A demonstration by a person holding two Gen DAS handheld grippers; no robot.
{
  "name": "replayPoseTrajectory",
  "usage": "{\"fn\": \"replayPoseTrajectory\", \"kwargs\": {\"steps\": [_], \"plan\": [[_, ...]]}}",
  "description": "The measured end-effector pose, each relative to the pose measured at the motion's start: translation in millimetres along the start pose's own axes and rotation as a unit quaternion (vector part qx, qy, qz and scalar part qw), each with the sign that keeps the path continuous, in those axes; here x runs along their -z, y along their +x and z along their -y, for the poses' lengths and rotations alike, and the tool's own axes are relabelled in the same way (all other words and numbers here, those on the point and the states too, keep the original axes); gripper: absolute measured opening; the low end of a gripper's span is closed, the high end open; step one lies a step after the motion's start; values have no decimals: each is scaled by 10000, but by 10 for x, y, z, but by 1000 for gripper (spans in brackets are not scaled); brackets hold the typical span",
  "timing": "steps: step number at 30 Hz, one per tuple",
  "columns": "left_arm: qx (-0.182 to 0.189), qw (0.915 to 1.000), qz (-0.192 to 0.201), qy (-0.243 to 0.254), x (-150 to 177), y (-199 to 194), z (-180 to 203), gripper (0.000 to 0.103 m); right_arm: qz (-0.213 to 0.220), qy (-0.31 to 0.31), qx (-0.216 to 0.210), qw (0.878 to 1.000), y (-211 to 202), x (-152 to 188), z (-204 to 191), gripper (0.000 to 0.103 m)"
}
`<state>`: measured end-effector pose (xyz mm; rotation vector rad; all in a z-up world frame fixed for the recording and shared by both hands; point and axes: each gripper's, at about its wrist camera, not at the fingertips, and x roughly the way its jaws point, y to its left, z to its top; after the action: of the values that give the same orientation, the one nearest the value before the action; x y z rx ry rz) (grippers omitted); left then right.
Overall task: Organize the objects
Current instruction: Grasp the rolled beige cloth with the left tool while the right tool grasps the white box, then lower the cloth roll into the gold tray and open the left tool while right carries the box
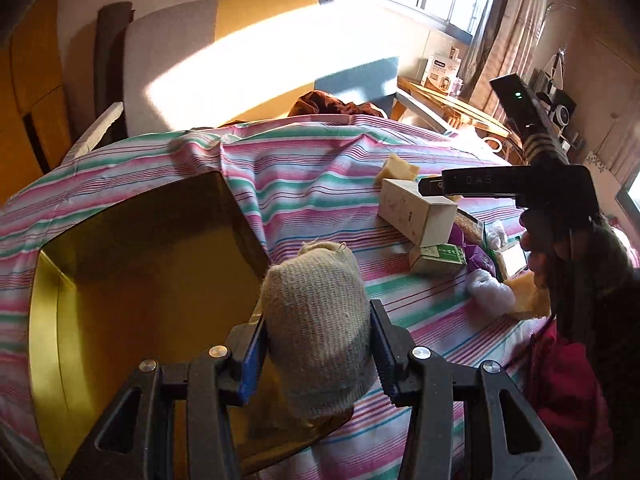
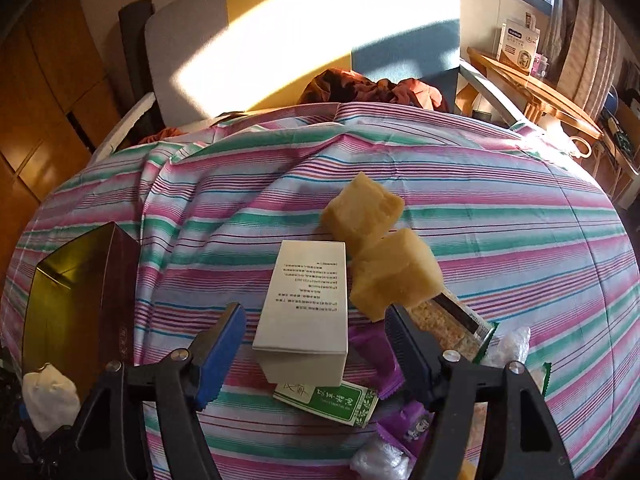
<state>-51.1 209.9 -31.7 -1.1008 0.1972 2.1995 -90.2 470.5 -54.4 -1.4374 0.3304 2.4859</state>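
Note:
My left gripper (image 1: pixel 318 344) is shut on a beige knitted roll (image 1: pixel 320 328) and holds it over the right edge of an open gold-lined box (image 1: pixel 132 280). My right gripper (image 2: pixel 316 340) is open around a white carton (image 2: pixel 308 308) that lies on the striped cloth (image 2: pixel 500 220). Two yellow sponge blocks (image 2: pixel 384 248) sit just beyond the carton. A green and white packet (image 2: pixel 328 400) lies under the carton's near end. The right gripper also shows in the left wrist view (image 1: pixel 440 186), above the same white carton (image 1: pixel 416 212).
Purple wrappers (image 2: pixel 372 356), a grain snack bar (image 2: pixel 448 324) and clear plastic bags (image 2: pixel 512 344) lie around the right gripper. The gold-lined box (image 2: pixel 76 300) stands at the left. A headboard (image 2: pixel 304 40), rumpled brown clothes (image 2: pixel 372 88) and a wooden shelf (image 2: pixel 532 84) lie beyond the bed.

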Motion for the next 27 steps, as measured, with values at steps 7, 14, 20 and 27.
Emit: {"fn": "replayPoseTrajectory", "kwargs": {"steps": [7,14,20,27], "plan": [[-340,9981,163,-479,240,-347,-584,48,-1044,-250,551,9927,483,-152,-118,74],[-850,9897,139,-1148,529,-578,-1380,48,-788,-279,352,9959,376,-8,-228,50],[-1135,9830,152,-1435,532,-601,-1856,48,-227,-453,-124,9986,38,262,-501,50],[-1248,9825,63,-1383,241,-385,-2124,48,62,-866,-247,9959,-109,707,-790,50]]}}
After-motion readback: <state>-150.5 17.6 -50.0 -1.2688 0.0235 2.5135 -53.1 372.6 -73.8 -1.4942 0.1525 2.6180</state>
